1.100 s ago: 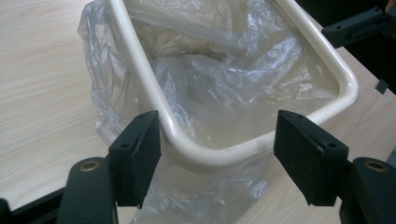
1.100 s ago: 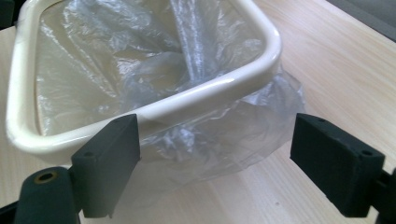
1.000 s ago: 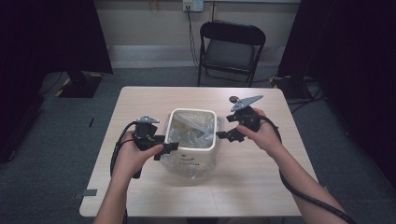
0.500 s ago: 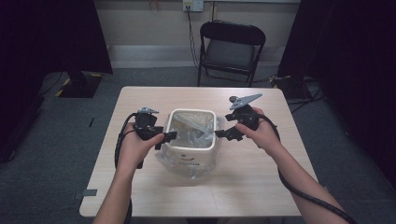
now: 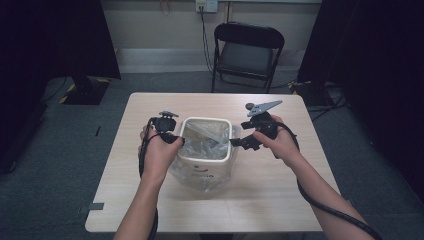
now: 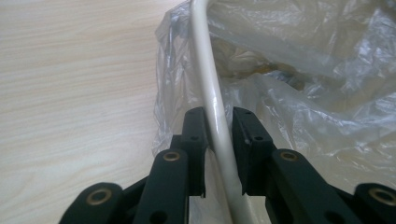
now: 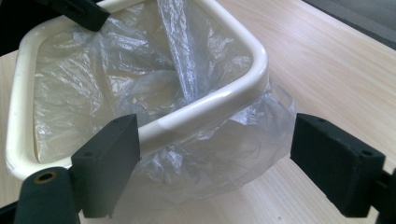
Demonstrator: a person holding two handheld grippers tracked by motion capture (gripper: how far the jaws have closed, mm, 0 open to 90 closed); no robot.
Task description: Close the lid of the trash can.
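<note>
At the centre of the high view a cream waste bin (image 5: 204,155) stands on the pale wooden worktop (image 5: 260,200), lined with a clear plastic bag (image 5: 207,137) whose edge hangs over the rim and down the outside.

Left of the bin, the left gripper (image 5: 176,140) sits at the bin's left rim, held in the person's left hand (image 5: 159,152). Its jaws have just been closing. In the left gripper view they stand narrow, one pad on either side of the cream rim (image 6: 211,102) with the bag film (image 6: 289,93) draped over it; the pads lie close against the rim, clamping it and the film.

At the bin's right side in the high view, the right gripper (image 5: 239,143) is held in the right hand (image 5: 280,142), its jaws pointing at the rim corner. In the right gripper view the jaws stand wide apart, with the overhanging bag (image 7: 219,154) and the rim's rounded corner (image 7: 233,93) between them, neither pad touching.

Behind the worktop, at the upper centre, stands a black folding chair (image 5: 247,50).
</note>
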